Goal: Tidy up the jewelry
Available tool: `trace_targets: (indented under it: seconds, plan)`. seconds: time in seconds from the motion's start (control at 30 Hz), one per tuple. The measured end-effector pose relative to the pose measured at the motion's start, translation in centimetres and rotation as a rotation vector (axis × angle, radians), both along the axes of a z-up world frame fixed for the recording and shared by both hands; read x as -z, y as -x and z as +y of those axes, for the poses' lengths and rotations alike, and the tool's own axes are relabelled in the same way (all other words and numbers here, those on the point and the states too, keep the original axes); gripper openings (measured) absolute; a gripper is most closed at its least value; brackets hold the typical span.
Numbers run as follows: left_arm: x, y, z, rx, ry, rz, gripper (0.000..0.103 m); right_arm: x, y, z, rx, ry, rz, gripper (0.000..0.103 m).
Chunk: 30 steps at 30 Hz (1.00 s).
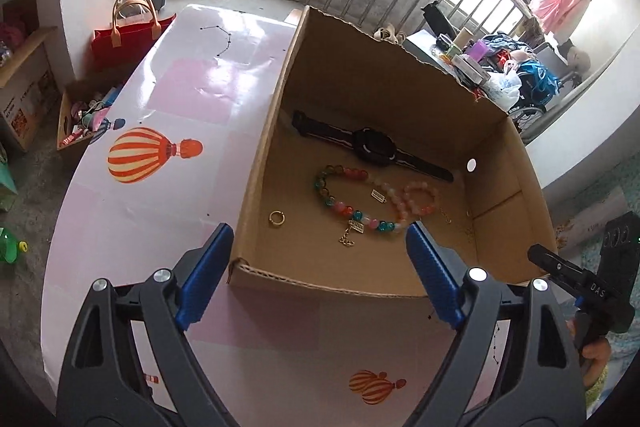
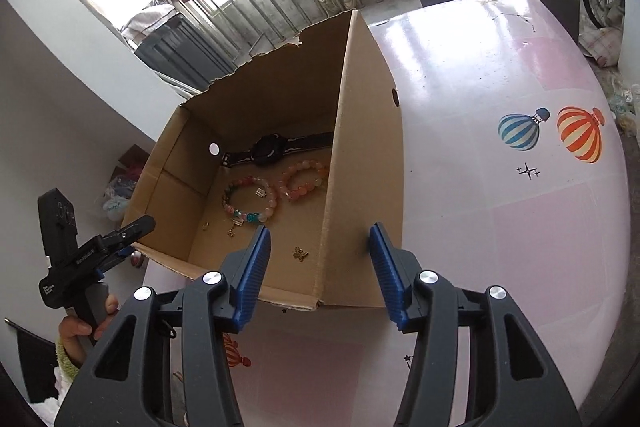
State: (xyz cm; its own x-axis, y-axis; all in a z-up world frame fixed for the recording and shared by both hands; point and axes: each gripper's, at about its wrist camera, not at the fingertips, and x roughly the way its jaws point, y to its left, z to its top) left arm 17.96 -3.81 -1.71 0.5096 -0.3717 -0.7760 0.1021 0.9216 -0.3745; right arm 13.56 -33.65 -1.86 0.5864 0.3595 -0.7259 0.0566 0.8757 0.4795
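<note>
The left gripper point(image 1: 318, 259) has its blue ribbed fingers point(image 1: 206, 269) spread wide with nothing between them, poised over the near wall of an open brown cardboard box point(image 1: 304, 283). The right gripper point(image 2: 320, 263) also has its fingers point(image 2: 256, 273) parted and empty, straddling the box's near right corner: one finger hangs over the inside, the other sits outside the right wall.

On the box floor, nearest the left fingers, lie a small gold ring point(image 1: 277, 217) and a bracelet of multicoloured glass beads point(image 1: 340, 195) with small gold charms. A smaller bracelet of pale pink beads point(image 1: 420, 201) lies touching it. Beyond both, by the far wall, a black wristwatch point(image 1: 374, 147) lies flat with its strap stretched out. A small gold butterfly charm point(image 2: 299, 253) lies apart near the front wall, close to the right fingers.

The box stands on a glossy pink bench point(image 1: 168, 131) printed with striped hot-air balloons.
</note>
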Motion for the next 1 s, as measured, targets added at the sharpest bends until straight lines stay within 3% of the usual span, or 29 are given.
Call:
trace_targets:
  seconds: [0.3, 0.7, 0.77, 0.83, 0.87, 1.0]
  plan:
    - [-0.7, 3.0, 1.0, 0.0, -0.013, -0.003, 0.083, -0.5, 1.8, 0.0, -0.009, -0.014, 0.0, 0.051]
    - [-0.1, 7.2, 1.6, -0.007, -0.04, -0.008, 0.083, -0.6, 6.5, 2.0, 0.005, 0.053, -0.027, 0.051]
    - [-0.2, 7.7, 1.7, -0.016, -0.053, -0.043, 0.083, -0.6, 7.3, 1.9, 0.025, 0.038, -0.055, 0.051]
    - [-1.0, 8.9, 1.7, -0.068, -0.115, -0.125, 0.084, -0.9, 8.4, 1.6, 0.067, 0.041, -0.096, 0.054]
    - [-1.5, 9.5, 1.8, -0.096, -0.153, -0.172, 0.085, -1.2, 9.3, 1.6, 0.1, 0.059, -0.124, 0.062]
    - [-2.6, 12.1, 2.5, -0.203, -0.262, -0.304, 0.09, -2.0, 12.7, 1.6, 0.218, 0.182, -0.213, 0.072]
